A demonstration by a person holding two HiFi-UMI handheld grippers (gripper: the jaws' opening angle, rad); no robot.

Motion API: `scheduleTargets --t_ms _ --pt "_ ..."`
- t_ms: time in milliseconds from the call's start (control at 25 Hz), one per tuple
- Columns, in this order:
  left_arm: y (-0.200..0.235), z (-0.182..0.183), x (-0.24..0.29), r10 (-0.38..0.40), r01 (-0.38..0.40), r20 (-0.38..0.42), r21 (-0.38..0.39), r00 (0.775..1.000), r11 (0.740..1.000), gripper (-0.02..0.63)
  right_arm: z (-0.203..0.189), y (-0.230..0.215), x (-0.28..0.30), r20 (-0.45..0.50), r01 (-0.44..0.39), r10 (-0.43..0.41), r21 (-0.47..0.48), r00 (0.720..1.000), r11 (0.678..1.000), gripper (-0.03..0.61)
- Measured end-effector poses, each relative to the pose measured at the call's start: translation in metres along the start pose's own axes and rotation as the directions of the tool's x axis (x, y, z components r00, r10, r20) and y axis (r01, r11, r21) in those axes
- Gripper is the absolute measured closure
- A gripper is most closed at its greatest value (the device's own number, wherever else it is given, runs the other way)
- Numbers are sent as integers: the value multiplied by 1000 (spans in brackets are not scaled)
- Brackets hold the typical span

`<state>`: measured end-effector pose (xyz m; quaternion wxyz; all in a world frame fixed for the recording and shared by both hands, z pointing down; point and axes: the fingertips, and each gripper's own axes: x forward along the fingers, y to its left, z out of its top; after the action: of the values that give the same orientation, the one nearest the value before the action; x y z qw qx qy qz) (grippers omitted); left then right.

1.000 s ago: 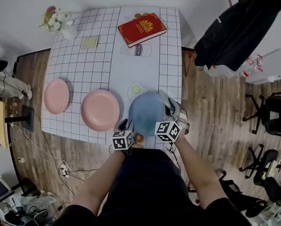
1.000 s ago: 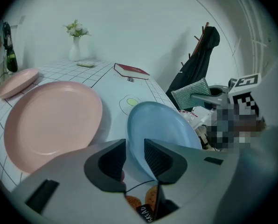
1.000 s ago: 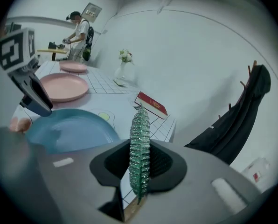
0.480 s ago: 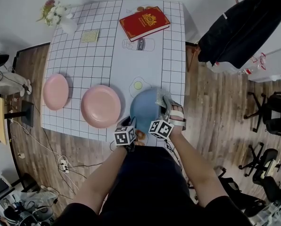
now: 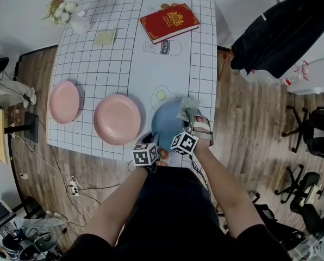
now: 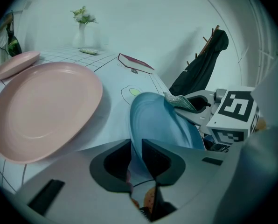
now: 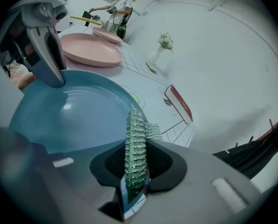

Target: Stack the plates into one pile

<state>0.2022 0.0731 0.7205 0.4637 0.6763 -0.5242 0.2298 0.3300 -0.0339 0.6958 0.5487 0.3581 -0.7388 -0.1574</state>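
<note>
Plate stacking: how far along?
Done: nothing stacked; small pink plate, large pink plate and blue plate sit apart. In hand: left gripper has just been closing on the blue plate's rim; right gripper grips a green textured pad. Left: both stacking moves.

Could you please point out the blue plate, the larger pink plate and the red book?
blue plate [image 5: 163, 125], head view, bare left part of its well.
larger pink plate [image 5: 117, 119], head view, its centre.
red book [image 5: 169, 22], head view, middle of its cover.

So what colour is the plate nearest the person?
Blue; the plate shows best in the right gripper view.
</note>
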Motion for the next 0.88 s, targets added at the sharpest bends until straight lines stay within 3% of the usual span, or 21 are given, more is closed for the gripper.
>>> scheduleTargets --t_ms 440,880 --pt "-1 -1 1 -12 12 -9 17 1000 1000 546 0 19 17 21 -178 177 75 984 981 492" --pt "-2 -1 1 -20 21 -22 24 1000 999 546 10 35 19 71 -384 377 173 924 907 499"
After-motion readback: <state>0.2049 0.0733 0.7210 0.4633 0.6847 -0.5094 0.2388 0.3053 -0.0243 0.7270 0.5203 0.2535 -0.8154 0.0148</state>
